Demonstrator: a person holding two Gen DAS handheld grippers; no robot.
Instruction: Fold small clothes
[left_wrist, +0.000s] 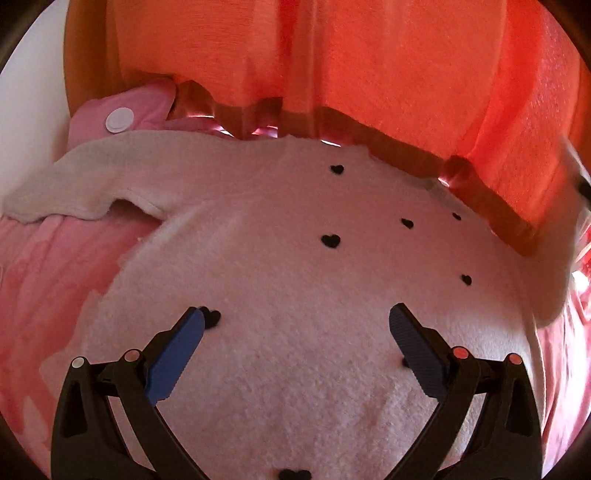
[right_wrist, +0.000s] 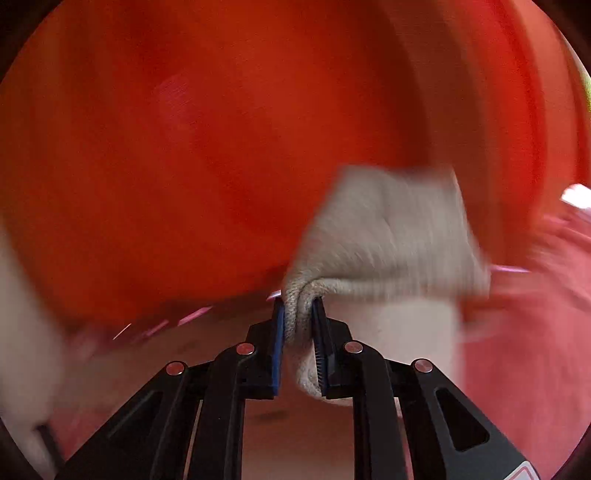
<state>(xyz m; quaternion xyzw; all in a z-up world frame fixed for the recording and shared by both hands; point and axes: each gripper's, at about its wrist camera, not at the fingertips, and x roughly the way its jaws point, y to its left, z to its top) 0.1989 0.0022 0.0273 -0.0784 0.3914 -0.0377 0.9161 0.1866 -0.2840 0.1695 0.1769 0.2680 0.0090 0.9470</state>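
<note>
A small white fleecy sweater (left_wrist: 280, 258) with black hearts lies spread flat on a pink bed cover (left_wrist: 55, 266). Its left sleeve (left_wrist: 70, 184) stretches out to the left. My left gripper (left_wrist: 295, 321) is open and empty, hovering just above the sweater's body. In the right wrist view my right gripper (right_wrist: 298, 310) is shut on a fold of the sweater's ribbed cuff (right_wrist: 384, 236), held lifted above the bed; the view is motion-blurred.
An orange curtain (left_wrist: 369, 66) hangs along the far edge of the bed and fills the right wrist view (right_wrist: 221, 147). A pink pillow with a white disc (left_wrist: 122, 114) lies at the back left. A white wall (left_wrist: 33, 110) is at far left.
</note>
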